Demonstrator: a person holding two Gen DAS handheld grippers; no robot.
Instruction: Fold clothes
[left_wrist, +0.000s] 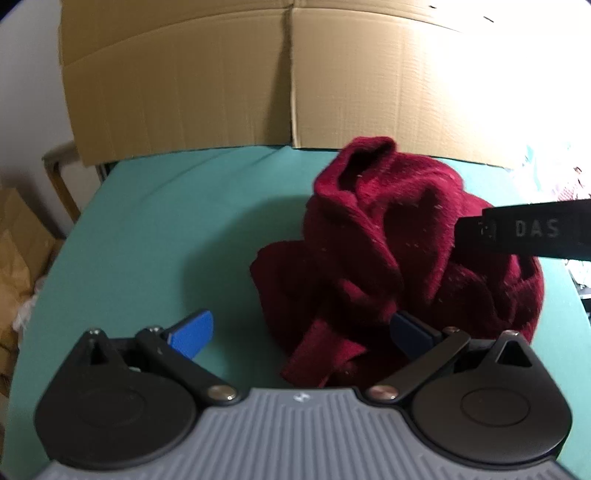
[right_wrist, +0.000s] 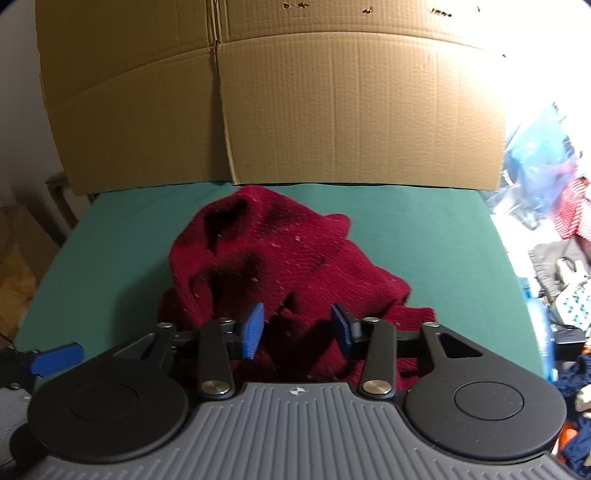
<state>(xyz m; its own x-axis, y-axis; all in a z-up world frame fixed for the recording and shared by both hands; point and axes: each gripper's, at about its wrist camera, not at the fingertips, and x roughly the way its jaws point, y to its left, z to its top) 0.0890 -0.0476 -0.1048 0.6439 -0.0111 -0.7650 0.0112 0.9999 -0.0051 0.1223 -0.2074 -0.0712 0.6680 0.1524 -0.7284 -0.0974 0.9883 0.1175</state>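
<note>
Holding my left gripper (left_wrist: 301, 334) low over the green table cover (left_wrist: 147, 229), I have its blue pads spread wide, one over bare cover and the other against the near edge of the dark red knit garment (left_wrist: 388, 251). My right gripper (right_wrist: 297, 332) is also spread, less widely, with a ridge of the same knit lying between its pads; neither tool pinches anything. The garment sits bunched in a heap near the middle of the cover, creased and mounded, not folded flat, in front of the upright cardboard sheet (right_wrist: 332, 110). Judging from that heap, good folding needs a true edge rather than a mid-cloth lump: I would look for a hem or shoulder seam, close on a single layer, and draw the two grips apart so the knit lies smooth. Thick, soft cloth like this likely drags extra layers along.
</note>
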